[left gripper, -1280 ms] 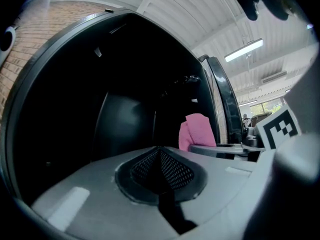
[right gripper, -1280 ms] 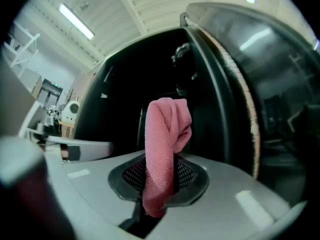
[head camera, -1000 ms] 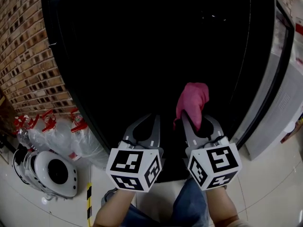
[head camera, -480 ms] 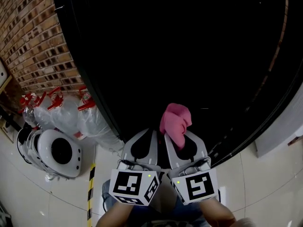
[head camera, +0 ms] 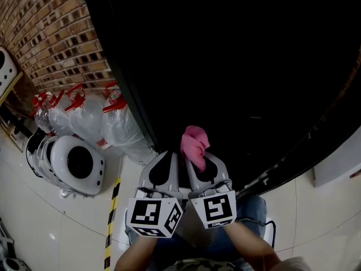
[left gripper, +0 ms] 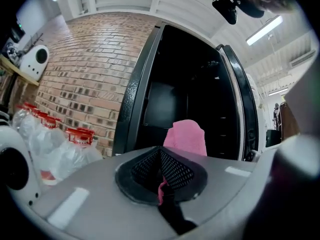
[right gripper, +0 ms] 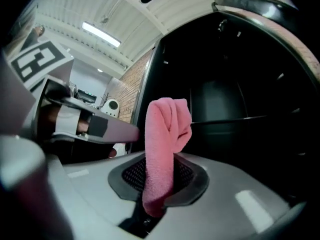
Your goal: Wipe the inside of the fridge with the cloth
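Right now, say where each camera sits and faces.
Head view: on the person's head, looking steeply down at the fridge; left claw, right claw and forearms show.
Left gripper view: on the left claw, facing the open fridge; its shut jaws show.
Right gripper view: on the right claw, facing the fridge interior; its jaws clamp the pink cloth.
All three share that cloth.

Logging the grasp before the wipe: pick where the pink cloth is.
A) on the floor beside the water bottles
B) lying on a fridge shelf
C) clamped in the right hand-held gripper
C: the pink cloth stands up from between the shut jaws of the right hand-held gripper, with the dark fridge interior behind it.
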Action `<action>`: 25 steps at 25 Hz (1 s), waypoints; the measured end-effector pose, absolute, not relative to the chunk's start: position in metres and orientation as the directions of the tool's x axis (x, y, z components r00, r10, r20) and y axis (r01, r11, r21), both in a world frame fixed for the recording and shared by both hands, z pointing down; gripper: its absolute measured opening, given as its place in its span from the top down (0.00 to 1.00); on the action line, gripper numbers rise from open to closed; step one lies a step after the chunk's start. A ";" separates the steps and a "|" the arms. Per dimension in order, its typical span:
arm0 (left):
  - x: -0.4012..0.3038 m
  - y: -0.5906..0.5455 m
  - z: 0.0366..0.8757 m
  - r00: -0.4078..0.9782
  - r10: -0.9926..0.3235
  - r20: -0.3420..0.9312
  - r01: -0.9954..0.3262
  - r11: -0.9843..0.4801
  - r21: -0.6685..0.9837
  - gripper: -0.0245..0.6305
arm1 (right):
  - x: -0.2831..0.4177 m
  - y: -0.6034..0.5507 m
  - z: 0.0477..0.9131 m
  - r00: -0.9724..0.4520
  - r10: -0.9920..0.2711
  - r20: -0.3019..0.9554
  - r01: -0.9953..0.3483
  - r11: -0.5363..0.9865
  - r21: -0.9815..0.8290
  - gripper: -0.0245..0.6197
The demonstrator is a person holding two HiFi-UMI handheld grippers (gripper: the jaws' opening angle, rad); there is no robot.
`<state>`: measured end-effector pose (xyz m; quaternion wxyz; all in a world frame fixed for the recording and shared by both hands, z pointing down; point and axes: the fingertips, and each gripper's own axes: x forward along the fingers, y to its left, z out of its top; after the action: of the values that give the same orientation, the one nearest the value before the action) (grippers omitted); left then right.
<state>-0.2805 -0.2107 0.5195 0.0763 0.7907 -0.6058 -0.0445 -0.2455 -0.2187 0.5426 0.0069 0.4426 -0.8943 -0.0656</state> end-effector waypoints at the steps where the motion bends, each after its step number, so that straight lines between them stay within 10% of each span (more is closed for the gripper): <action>1: -0.283 -0.211 0.520 0.256 -0.967 0.023 -0.953 -0.248 0.173 0.95 | -0.250 -0.222 0.548 -0.619 -0.785 -0.031 -0.782 0.612 0.118 0.86; 25: -0.289 -0.200 0.501 0.259 -0.966 0.001 -0.958 -0.257 0.124 0.95 | -0.282 -0.443 0.590 -0.501 -0.863 0.065 -0.853 0.505 0.135 0.86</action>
<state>-0.2887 -0.1999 0.5015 0.0495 0.7919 -0.6075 -0.0376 -0.2817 -0.4429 0.5904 0.0616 0.4957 -0.8653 -0.0425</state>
